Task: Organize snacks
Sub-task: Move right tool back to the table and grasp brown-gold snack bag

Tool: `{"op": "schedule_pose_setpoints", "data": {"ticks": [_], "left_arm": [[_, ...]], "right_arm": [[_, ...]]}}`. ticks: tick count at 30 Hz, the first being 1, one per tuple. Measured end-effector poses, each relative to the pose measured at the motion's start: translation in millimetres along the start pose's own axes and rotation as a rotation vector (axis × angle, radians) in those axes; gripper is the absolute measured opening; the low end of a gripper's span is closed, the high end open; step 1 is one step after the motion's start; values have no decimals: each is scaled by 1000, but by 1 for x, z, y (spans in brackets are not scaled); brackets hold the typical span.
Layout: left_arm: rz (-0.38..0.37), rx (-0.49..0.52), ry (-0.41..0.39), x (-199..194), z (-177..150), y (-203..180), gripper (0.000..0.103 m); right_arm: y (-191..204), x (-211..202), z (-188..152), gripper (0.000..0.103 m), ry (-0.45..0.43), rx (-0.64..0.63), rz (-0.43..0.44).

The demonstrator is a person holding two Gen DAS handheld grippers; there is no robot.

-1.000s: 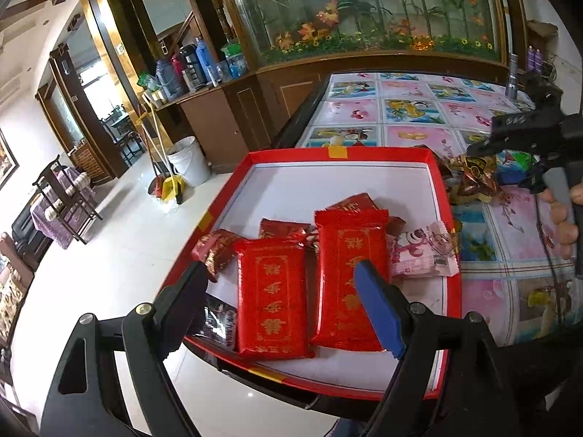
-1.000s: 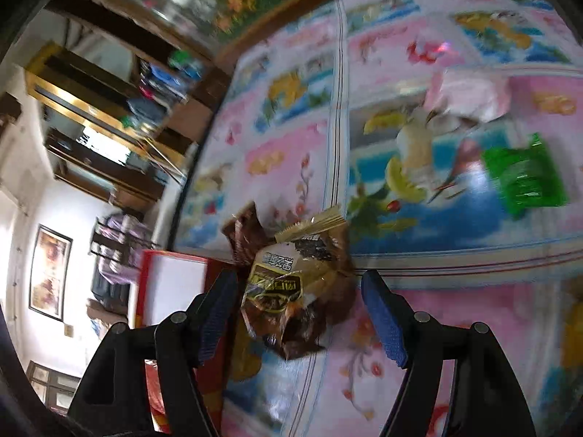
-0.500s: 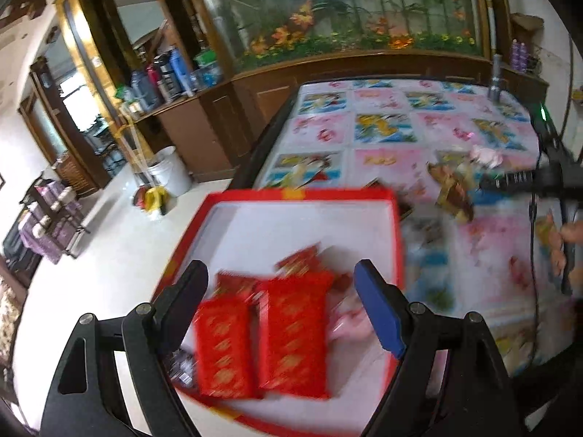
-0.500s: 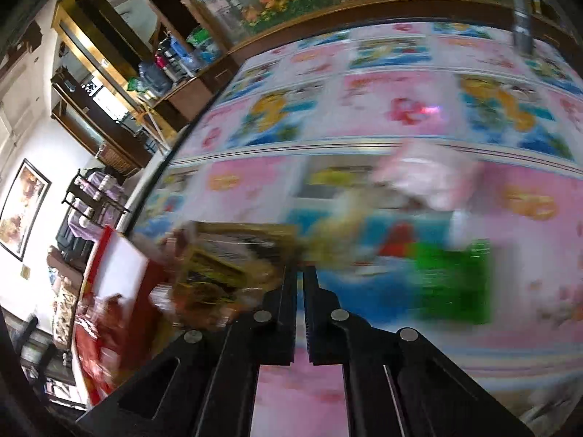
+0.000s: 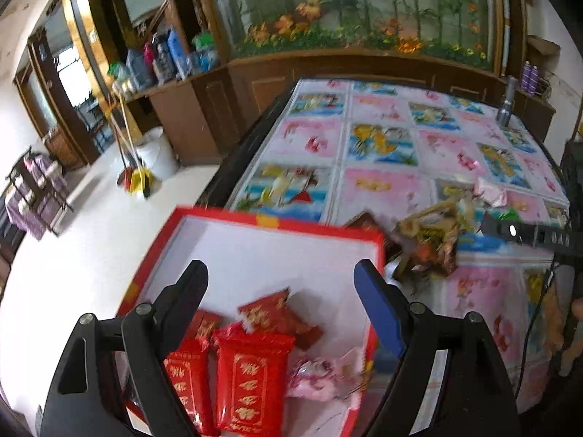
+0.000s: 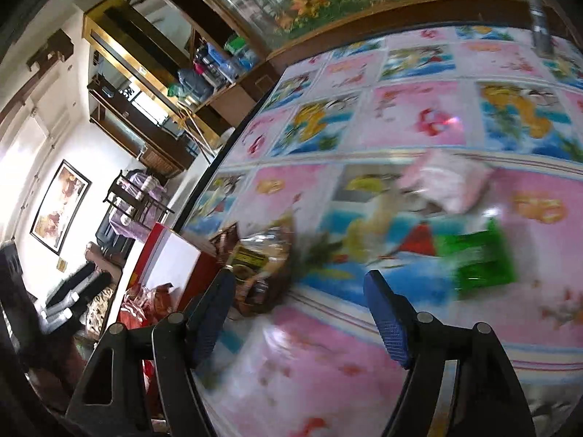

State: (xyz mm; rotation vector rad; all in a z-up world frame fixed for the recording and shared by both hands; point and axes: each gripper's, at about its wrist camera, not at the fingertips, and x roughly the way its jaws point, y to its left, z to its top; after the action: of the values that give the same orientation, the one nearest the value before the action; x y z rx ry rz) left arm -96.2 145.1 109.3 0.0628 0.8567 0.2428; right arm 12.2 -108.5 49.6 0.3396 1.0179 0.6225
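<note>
A red-rimmed tray (image 5: 269, 221) with a white floor sits at the table's near left corner and holds red snack packs (image 5: 251, 375) and a pink pack (image 5: 328, 375). My left gripper (image 5: 280, 302) is open and empty above the tray. A brown and gold snack bag (image 5: 430, 244) lies on the table just right of the tray; it also shows in the right wrist view (image 6: 262, 266). My right gripper (image 6: 298, 313) is open and empty, with the bag just beyond its left finger. A green pack (image 6: 477, 258) and a pink pack (image 6: 448, 182) lie further right.
The table wears a cartoon-print cloth (image 5: 379, 142). A metal bottle (image 5: 506, 105) stands at its far right corner. A wooden cabinet with an aquarium (image 5: 364, 7) stands behind. A white bucket and broom (image 5: 153, 156) stand on the floor to the left.
My right gripper was open around the brown bag, shut half a second ago, and is open again with the bag beside the tray. My left gripper has tilted up and away over the tray.
</note>
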Motion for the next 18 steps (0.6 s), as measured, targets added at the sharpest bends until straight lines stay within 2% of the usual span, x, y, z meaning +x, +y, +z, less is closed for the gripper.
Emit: {"op": "schedule_pose_setpoints", "data": {"ticks": [2, 6, 9, 11, 14, 18], "left_arm": [[4, -12, 2, 1, -6, 12, 83], [34, -14, -25, -4, -9, 31, 83], [46, -37, -39, -7, -7, 45, 83], [28, -54, -34, -4, -1, 46, 83], [-32, -47, -22, 4, 14, 27, 83], [-92, -30, 47, 30, 40, -10, 83]], "right_arm": [[14, 16, 4, 75, 12, 16, -17], [41, 58, 5, 74, 52, 31, -124], [58, 81, -3, 70, 59, -65, -239], [64, 83, -6, 63, 47, -141, -290], [58, 79, -7, 51, 54, -184, -311], [39, 67, -5, 51, 65, -201, -312]]}}
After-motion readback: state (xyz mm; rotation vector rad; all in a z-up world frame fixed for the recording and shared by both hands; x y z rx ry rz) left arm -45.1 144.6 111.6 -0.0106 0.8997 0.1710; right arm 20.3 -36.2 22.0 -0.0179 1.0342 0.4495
